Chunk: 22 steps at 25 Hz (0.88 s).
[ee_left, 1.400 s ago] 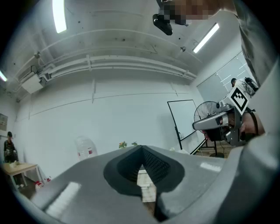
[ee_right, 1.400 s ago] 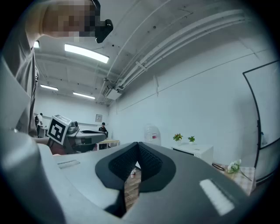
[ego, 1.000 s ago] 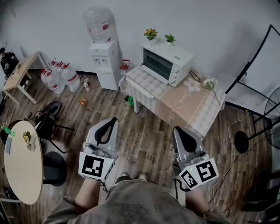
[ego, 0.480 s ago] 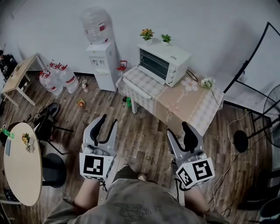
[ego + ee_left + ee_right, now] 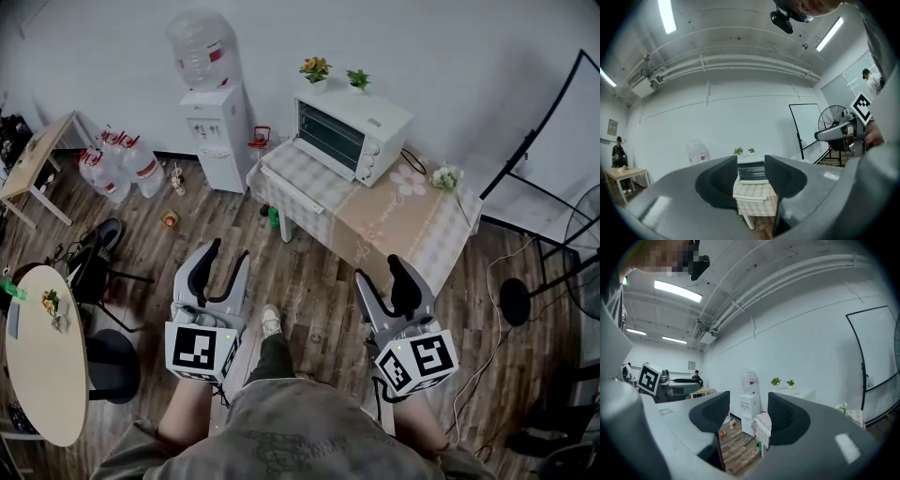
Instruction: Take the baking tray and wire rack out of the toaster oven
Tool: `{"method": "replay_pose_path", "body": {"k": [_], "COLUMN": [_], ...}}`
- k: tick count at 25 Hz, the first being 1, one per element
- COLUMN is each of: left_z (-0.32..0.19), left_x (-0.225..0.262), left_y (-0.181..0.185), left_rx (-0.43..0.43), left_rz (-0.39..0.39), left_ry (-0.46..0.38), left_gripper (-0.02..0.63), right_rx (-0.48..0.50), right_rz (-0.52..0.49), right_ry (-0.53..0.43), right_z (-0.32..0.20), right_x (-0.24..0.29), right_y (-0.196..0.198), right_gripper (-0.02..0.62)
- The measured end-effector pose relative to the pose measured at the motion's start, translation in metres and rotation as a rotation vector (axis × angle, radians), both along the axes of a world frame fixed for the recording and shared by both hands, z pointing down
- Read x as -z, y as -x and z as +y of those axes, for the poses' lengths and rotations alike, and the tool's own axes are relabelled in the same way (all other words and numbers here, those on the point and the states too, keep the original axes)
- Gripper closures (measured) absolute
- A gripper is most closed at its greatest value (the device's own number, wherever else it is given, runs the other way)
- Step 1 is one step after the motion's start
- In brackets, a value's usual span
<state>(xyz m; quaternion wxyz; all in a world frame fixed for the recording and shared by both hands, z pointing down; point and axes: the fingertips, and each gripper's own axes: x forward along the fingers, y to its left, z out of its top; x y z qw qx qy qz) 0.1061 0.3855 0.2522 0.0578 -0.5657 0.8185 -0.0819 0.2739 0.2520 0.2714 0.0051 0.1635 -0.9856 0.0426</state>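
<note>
oven: toaster oven (image 5: 352,136) on the table (image 5: 403,225), back-left corner, well ahead of both
tongs: left gripper (image 5: 225,251) and right gripper (image 5: 380,272) gape wide, empty
aim: left one's lined up on it

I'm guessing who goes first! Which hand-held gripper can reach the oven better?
Probably left: the open left hand-held gripper frames the white toaster oven between its jaws; the right hand-held gripper faces the white water dispenser.

Head cam overhead; other 2 facing oven (image 5: 352,131)
</note>
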Motion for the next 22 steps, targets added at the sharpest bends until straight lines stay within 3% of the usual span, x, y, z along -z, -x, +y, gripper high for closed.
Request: {"method": "replay_pose_path", "body": {"k": [6,14,22], "left_z": [-0.036,-0.094,-0.162], "left_x": [0.0,-0.008,-0.018], "left_y": [0.03,0.101,0.188], "left_rx": [-0.019,-0.07,-0.146], "left_rz": [0.006,0.041,0.156], "left_ry": [-0.01,0.027,0.04], "left_gripper": [0.426,0.419,0.419], "right_rx": [-0.01,-0.033,-0.072], "right_rz": [0.012,0.01,0.009], "right_ry": [0.028,0.152,0.277], "right_z": [-0.034,-0.086,-0.141], "right_x": [-0.01,-0.019,-0.028], "right_y": [0.032,0.098,0.176], "right_gripper": [0.33,0.336,0.341]}}
